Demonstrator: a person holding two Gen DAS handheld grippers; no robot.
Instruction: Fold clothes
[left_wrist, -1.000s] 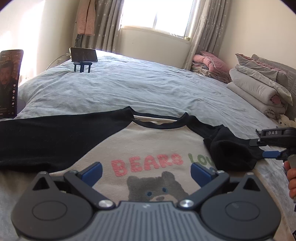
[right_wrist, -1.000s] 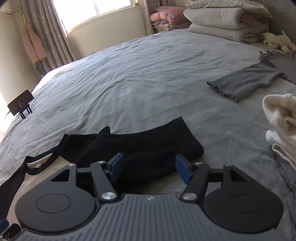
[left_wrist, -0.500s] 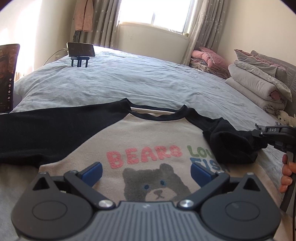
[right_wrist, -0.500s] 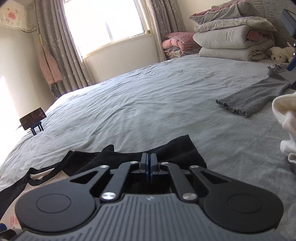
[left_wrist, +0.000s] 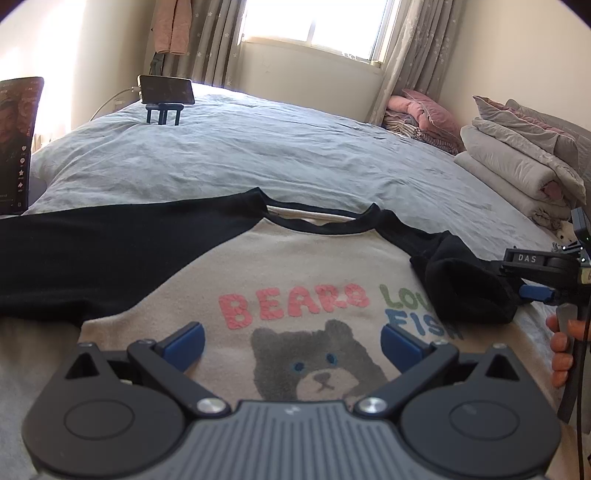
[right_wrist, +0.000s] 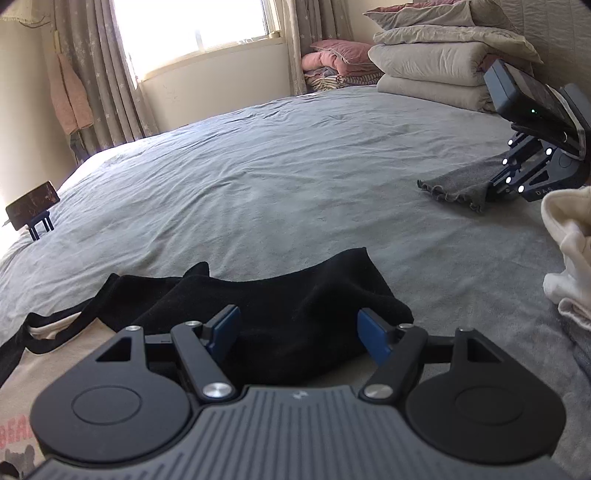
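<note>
A cream sweatshirt (left_wrist: 295, 266) with a bear print and black sleeves lies face up on the grey bed (left_wrist: 258, 158). Its left sleeve (left_wrist: 110, 251) is spread flat to the side. The right sleeve (left_wrist: 465, 288) is folded in over the chest as a bunched black pile, also seen in the right wrist view (right_wrist: 295, 306). My left gripper (left_wrist: 291, 343) hovers open above the bear, holding nothing. My right gripper (right_wrist: 297, 334) is opening; the sleeve lies between and under its blue pads (right_wrist: 373, 339), which do not press it. From the left wrist view the right gripper (left_wrist: 517, 277) sits at the sleeve's edge, with a hand (left_wrist: 561, 350) on its grip.
A phone on a stand (left_wrist: 166, 90) is at the far left of the bed, and a lit screen (left_wrist: 18, 140) stands at the left edge. Folded quilts (left_wrist: 517, 166) are stacked at the right. Another black gripper-like device (right_wrist: 535, 162) rests on a grey garment (right_wrist: 458, 184). Cream clothes (right_wrist: 569, 251) lie nearby.
The right gripper shut over the black sleeve half a second ago and has now opened wide again. A black device came in at the right, onto the grey garment. The left gripper stayed put.
</note>
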